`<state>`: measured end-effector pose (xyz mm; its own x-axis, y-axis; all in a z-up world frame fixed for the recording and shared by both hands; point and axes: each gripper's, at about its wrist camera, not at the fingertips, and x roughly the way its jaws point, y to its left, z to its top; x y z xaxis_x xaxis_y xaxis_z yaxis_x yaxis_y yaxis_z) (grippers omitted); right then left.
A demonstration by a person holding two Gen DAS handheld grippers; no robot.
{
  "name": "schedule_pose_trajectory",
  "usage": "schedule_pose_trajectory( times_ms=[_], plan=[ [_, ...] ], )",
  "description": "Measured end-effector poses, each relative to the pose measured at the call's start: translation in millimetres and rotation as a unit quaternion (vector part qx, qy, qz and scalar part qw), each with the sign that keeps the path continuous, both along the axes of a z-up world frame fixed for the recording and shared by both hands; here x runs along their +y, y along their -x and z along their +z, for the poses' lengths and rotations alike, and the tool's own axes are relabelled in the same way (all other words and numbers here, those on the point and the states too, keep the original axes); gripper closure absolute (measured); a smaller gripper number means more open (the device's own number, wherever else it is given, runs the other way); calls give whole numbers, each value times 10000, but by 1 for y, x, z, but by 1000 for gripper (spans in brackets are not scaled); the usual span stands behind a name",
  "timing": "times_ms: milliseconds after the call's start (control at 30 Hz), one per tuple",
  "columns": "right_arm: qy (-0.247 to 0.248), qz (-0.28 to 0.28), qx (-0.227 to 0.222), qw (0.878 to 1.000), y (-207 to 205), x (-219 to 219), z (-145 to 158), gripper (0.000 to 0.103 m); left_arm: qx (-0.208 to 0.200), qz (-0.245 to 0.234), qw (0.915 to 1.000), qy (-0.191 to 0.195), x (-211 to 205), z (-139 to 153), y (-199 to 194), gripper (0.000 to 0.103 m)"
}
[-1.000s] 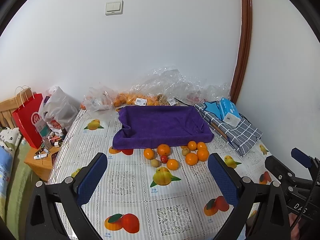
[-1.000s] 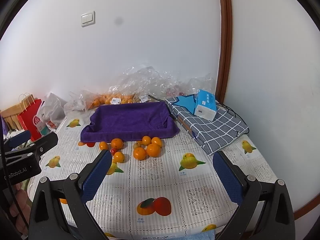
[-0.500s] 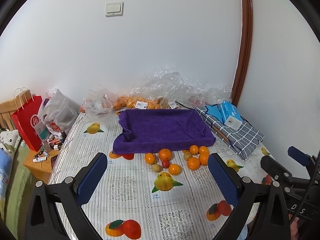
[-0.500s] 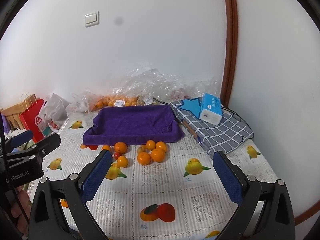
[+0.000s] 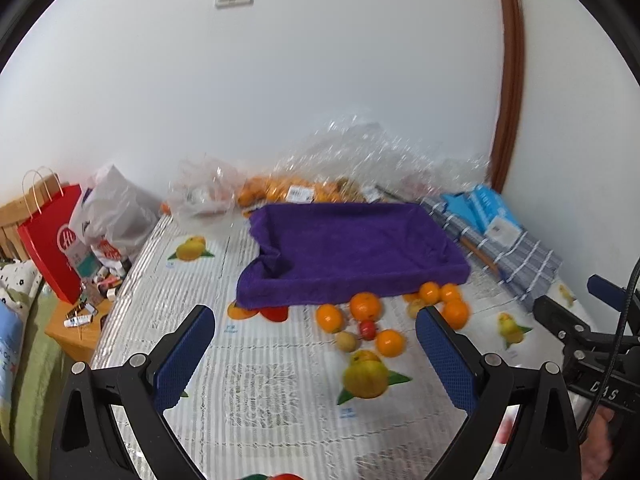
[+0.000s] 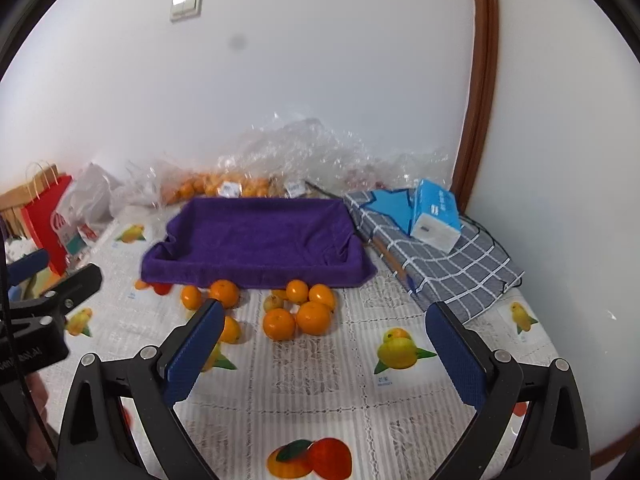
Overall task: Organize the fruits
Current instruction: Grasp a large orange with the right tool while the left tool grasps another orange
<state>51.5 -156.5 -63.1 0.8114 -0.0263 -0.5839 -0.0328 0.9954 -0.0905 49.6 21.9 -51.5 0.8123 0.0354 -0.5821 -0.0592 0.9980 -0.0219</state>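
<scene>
Fruit-print tablecloth (image 6: pixel 312 384) fills both views; loose oranges (image 6: pixel 296 312) at 12 o'clock, touching purple towel tray's (image 6: pixel 260 236) front edge; since a second ago both cameras advanced; left gripper (image 5: pixel 316 360) and right gripper (image 6: pixel 320 356) spread apart, empty; pickup likely next.

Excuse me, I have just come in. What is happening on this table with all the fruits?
A person holds two grippers over the table, and both are open and empty. The left gripper and the right gripper point toward loose oranges lying on the tablecloth just in front of a purple cloth-lined tray. The tray holds no fruit yet. Among the oranges lies a small red fruit. Nothing is gripped at this moment.
</scene>
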Motion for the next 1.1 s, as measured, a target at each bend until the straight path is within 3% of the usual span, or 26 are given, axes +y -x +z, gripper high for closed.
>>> schedule_pose_trajectory(
  times_ms=[200, 400, 667, 867, 1033, 1100],
  plan=[
    [-120, -37, 503, 9987, -32, -11, -46, 4, 497, 95, 9987, 68, 22, -48, -26, 7],
    [-464, -25, 918, 9947, -55, -23, -83, 18, 998, -7, 9935, 545, 44, -81, -43, 8],
    [-508, 58, 981, 9939, -85, -23, -109, 44, 998, -152, 9926, 671, 55, -99, -53, 12],
    [-856, 182, 1067, 9904, -108, -25, -116, 45, 820, -227, 9932, 795, 52, -105, -57, 12],
    [-1251, 397, 1099, 9852, -114, -29, -122, 63, 775, -316, 9922, 919, 46, -107, -63, 12],
    [-1264, 432, 1095, 9850, -114, -29, -121, 63, 768, -381, 9921, 911, 42, -107, -66, 15]
  ],
)
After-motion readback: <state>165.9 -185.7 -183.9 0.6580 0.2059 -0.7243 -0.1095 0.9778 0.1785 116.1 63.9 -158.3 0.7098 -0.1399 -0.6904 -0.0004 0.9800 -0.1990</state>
